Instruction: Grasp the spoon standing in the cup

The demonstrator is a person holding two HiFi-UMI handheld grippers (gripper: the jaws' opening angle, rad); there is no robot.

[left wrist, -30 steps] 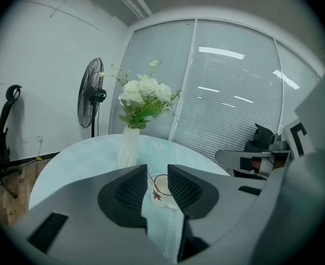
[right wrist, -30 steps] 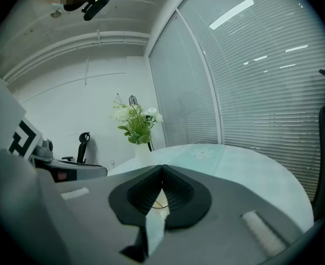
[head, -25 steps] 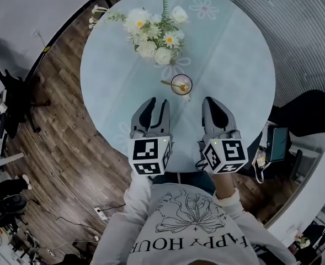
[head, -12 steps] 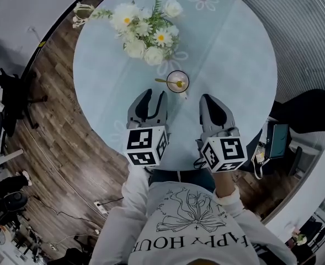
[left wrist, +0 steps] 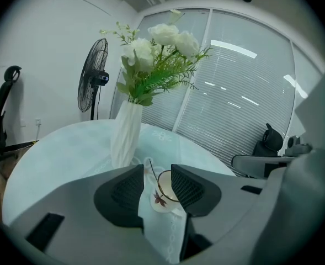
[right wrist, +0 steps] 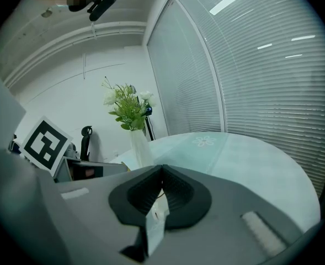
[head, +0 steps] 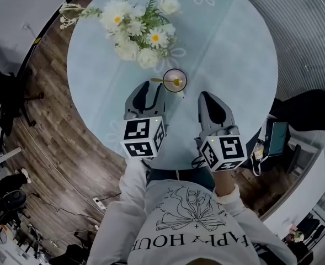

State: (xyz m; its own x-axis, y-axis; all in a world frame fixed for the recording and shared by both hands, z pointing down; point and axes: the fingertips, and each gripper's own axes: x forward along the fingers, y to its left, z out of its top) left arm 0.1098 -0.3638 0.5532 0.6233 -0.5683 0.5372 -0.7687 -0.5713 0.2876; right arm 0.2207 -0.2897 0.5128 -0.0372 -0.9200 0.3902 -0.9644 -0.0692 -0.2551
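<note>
You're spreading the L gripper (head: 150, 90) fingers wide, nothing btwn them, closing on the cup (head: 175, 80) at its 1 o'clock w/ the spoon (head: 166, 82) leaning inside; R gripper (head: 207, 96) fingers are sitting together, empty.

right hand-held gripper (right wrist: 162, 168) jaws together, flower vase (right wrist: 142, 148) beyond, round table (right wrist: 250, 159)
</note>
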